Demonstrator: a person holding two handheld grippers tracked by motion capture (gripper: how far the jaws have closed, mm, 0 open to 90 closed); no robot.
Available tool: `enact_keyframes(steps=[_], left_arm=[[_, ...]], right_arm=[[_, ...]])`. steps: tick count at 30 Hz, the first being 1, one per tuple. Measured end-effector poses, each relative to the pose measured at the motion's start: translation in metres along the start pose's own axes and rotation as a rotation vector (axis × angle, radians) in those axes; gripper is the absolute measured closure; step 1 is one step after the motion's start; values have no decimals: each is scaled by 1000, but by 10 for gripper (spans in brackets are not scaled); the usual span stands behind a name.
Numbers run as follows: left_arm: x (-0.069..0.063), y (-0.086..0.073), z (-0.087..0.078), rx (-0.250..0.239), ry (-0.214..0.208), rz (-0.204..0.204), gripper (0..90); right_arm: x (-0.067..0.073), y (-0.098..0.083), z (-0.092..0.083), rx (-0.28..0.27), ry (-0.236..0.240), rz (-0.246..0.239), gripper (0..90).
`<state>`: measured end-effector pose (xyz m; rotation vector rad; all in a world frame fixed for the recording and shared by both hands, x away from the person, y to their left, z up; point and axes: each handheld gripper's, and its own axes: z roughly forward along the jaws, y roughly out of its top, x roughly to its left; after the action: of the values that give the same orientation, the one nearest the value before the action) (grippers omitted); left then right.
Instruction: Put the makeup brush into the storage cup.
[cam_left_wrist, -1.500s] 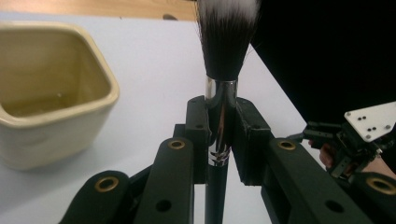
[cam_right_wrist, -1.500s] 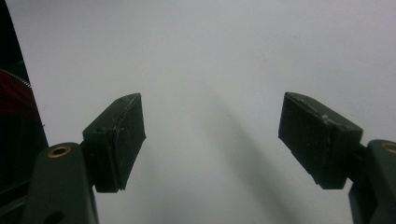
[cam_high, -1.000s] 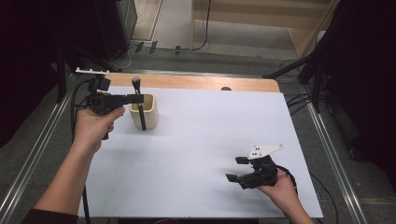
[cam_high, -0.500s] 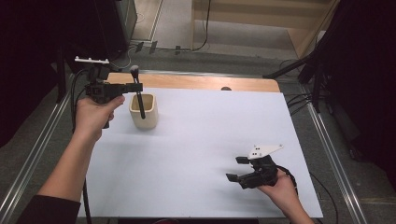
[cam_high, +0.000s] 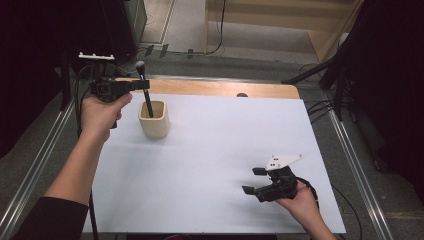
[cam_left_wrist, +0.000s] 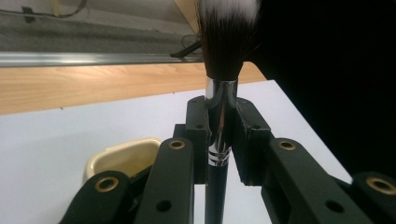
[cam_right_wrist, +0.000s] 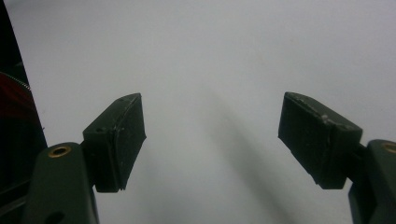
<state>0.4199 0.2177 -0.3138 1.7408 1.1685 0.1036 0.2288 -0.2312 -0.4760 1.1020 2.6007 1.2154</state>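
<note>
My left gripper (cam_high: 141, 85) is shut on a makeup brush (cam_high: 145, 92), black-handled with a silver ferrule and dark, white-tipped bristles (cam_left_wrist: 226, 32) pointing up. The handle's lower end hangs inside the mouth of a cream cup (cam_high: 153, 120) at the table's far left. In the left gripper view the pads clamp the ferrule (cam_left_wrist: 221, 123), with the cup (cam_left_wrist: 123, 156) below and to the left. My right gripper (cam_high: 254, 181) rests low over the white table sheet (cam_high: 215, 145) near the front right, its jaws open with nothing between them (cam_right_wrist: 212, 140).
A wooden strip (cam_high: 215, 88) runs along the table's far edge. Metal rails (cam_high: 350, 150) flank both sides. Cables lie on the floor beyond the table and to the right. Open white surface stretches between the cup and the right gripper.
My left hand has lifted the brush up and drawn it left, so more of the handle stands above the cup. The right gripper has stayed put.
</note>
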Motion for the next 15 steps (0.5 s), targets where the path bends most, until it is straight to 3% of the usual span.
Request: enact_keyframes(steps=[5, 15], left_arm=[[1, 4, 5, -8, 44, 29, 786], [13, 6, 17, -28, 92, 25, 787]], right_arm=[[1, 0, 0, 0, -2, 0, 240], [1, 0, 1, 4, -1, -3, 240]])
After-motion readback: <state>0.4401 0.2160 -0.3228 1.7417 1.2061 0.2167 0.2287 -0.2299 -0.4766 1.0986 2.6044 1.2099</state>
